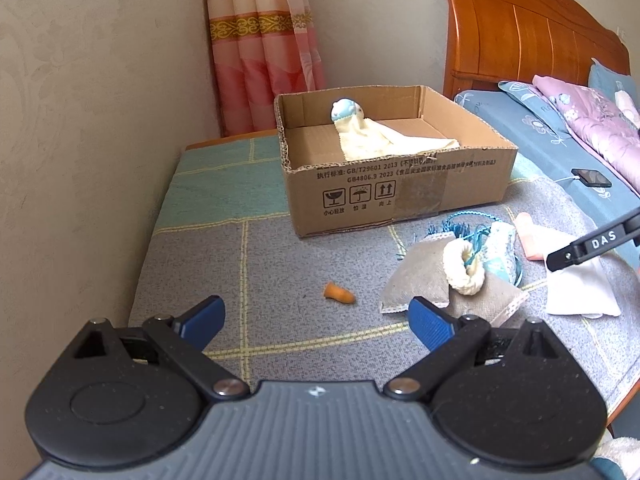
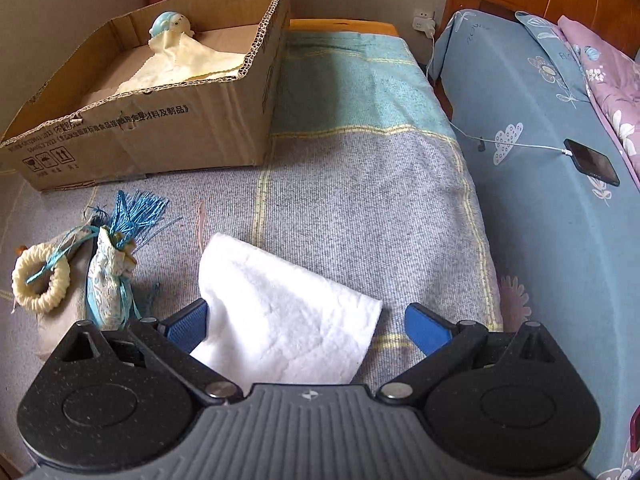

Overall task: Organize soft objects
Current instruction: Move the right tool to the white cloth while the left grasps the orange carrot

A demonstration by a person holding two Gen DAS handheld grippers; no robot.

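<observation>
We are positioning right tool (image 2: 306, 326), jaws wide, straddling white cloth (image 2: 288, 320) lying on counter (image 2: 360, 208). Left tool (image 1: 316, 320) wide, empty. We are judging: sink deeper, pinch mid-fold, then carry to cardboard box (image 2: 168, 136) already holding doll cloth (image 2: 176, 60).

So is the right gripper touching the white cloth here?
Cannot tell. In the right wrist view the right gripper is open around the white cloth; the cloth overlaps its left finger, but contact isn't plain.
</observation>
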